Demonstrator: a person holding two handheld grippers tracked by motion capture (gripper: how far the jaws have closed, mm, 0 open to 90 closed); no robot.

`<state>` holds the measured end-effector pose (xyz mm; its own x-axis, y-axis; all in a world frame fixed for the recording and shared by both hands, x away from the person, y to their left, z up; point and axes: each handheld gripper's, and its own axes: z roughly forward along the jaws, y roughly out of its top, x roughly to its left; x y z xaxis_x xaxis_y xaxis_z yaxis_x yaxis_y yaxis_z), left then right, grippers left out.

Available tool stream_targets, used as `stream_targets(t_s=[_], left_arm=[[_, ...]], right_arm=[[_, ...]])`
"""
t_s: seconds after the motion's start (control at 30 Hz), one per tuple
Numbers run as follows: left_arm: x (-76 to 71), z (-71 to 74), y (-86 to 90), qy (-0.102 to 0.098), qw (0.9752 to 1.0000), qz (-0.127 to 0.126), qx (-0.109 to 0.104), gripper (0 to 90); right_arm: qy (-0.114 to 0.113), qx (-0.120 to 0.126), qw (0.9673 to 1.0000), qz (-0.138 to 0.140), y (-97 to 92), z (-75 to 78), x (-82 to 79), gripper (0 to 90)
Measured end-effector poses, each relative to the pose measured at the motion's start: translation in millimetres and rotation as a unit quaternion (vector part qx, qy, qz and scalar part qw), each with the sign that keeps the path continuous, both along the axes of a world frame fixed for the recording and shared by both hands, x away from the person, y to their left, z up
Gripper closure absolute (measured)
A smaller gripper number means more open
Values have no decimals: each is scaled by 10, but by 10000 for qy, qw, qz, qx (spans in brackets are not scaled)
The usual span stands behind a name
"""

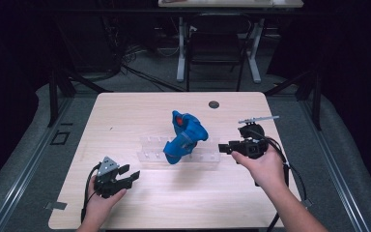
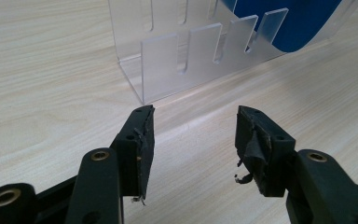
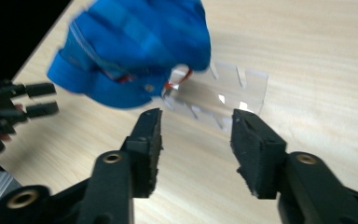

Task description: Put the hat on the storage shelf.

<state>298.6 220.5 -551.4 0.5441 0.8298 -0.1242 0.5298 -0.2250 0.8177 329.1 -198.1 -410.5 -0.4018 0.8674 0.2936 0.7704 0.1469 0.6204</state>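
High view shows a blue cap (image 1: 185, 137) resting on the clear slotted rack (image 1: 149, 151) mid-table, left gripper (image 1: 128, 176) and right gripper (image 1: 223, 148) flanking it, jaws spread and empty; apparently an approach, needing a grip next.

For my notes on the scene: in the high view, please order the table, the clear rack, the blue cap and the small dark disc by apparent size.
1. table
2. clear rack
3. blue cap, close to the rack in area, so this order is unsure
4. small dark disc
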Motion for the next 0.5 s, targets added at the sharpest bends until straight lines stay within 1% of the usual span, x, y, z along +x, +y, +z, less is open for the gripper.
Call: stream_targets(t_s=[0.03,0.07,0.1,0.13,0.17,0.23,0.27,0.3,0.33,0.43,0.47,0.5], left_arm=[[-1,-5,1,3,10000,-12,1,475],[-1,-10,-2,-7,10000,-22,10,475],[-3,-11,-3,1,10000,-28,29,476],[-4,-14,-6,6,10000,-37,45,476],[-6,-17,-9,7,10000,-48,67,476],[-7,-27,-15,-1,9999,-58,82,476],[-9,-30,-18,7,9999,-66,86,475],[-13,-33,-25,16,9999,-74,84,476],[-16,-34,-35,8,9999,-84,92,476],[-26,-26,-88,31,9998,-183,65,476],[-27,-21,-124,22,9998,-209,69,477],[-24,-16,-170,27,9996,-269,29,478]], right_arm=[[-56,-140,9999,-2,-3,-24,-26,509],[-169,-167,9997,-16,-10,-54,-55,503],[-171,-145,9997,-7,-21,-89,-88,502],[-108,-151,9998,-1,-26,-107,-106,502],[-158,-227,9996,2,-31,-137,-138,502],[-359,-285,9989,35,-47,-202,-210,502],[-427,-381,9984,38,-55,-240,-251,502],[-576,-387,9976,30,-65,-291,-287,502],[-618,-425,9972,20,-73,-337,-326,502],[-867,-409,9954,-25,-101,-500,-450,496],[-975,-394,9944,-76,-110,-559,-499,491],[-1127,-421,9927,-130,-123,-626,-549,489]])
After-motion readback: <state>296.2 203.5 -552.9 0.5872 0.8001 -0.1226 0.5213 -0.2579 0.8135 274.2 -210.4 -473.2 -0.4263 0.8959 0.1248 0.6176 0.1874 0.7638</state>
